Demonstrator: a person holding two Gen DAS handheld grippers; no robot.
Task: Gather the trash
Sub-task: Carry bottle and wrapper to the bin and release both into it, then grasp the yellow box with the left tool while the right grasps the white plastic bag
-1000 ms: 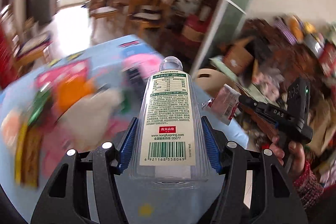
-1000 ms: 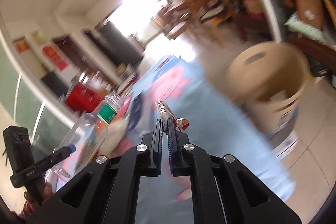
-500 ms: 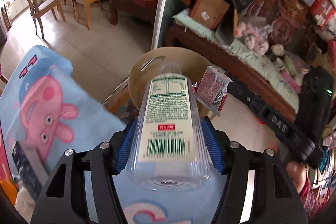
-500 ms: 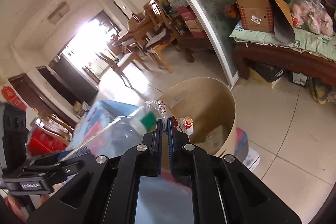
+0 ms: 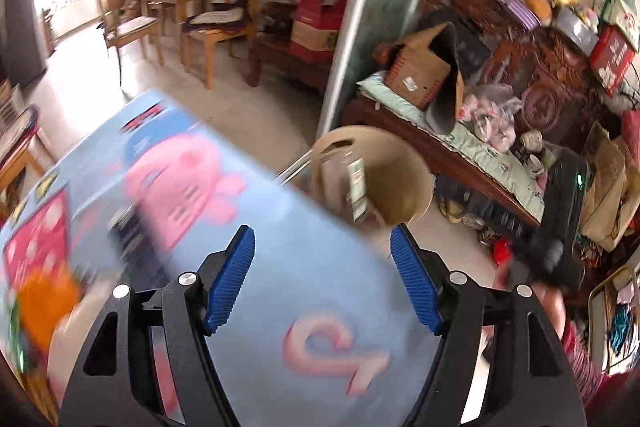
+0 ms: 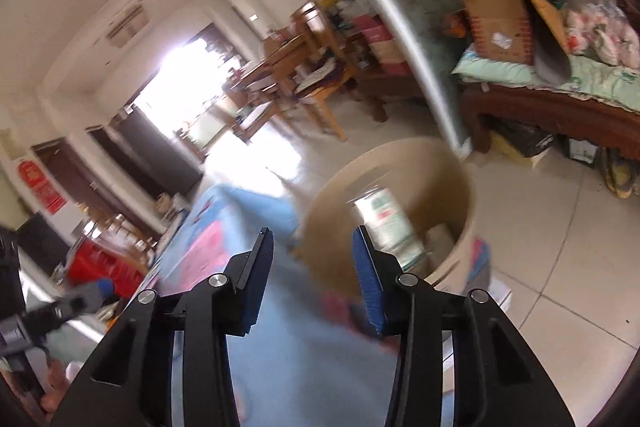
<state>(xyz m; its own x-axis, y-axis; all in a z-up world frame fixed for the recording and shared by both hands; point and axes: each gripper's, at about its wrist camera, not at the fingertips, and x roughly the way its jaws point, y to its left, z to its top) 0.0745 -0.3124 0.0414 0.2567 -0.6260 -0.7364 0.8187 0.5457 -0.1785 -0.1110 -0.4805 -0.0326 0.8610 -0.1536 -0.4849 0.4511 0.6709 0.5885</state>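
A clear plastic bottle with a white and green label (image 5: 357, 187) is falling, blurred, into the tan round bin (image 5: 404, 155) beside the table. From the right wrist the bottle (image 6: 386, 223) shows inside the bin (image 6: 464, 199). My left gripper (image 5: 322, 233) is open over the table's edge, its jaws still widening, with nothing between the blue pads. My right gripper (image 6: 313, 233) hangs near the bin's rim with its jaws opening and nothing between them. The small red wrapper cannot be made out for sure.
A blue cartoon cloth (image 5: 320, 291) covers the table, with an orange item (image 5: 44, 299) and a red pack (image 5: 36, 247) blurred at the left. Beyond the bin are tiled floor (image 6: 560, 227), a cluttered wooden bench (image 5: 480, 163), and wooden chairs (image 5: 216, 23).
The bottle has left my left gripper and dropped into the bin; that gripper swung back toward the table. My right gripper has opened and the red wrapper has gone from its pads.
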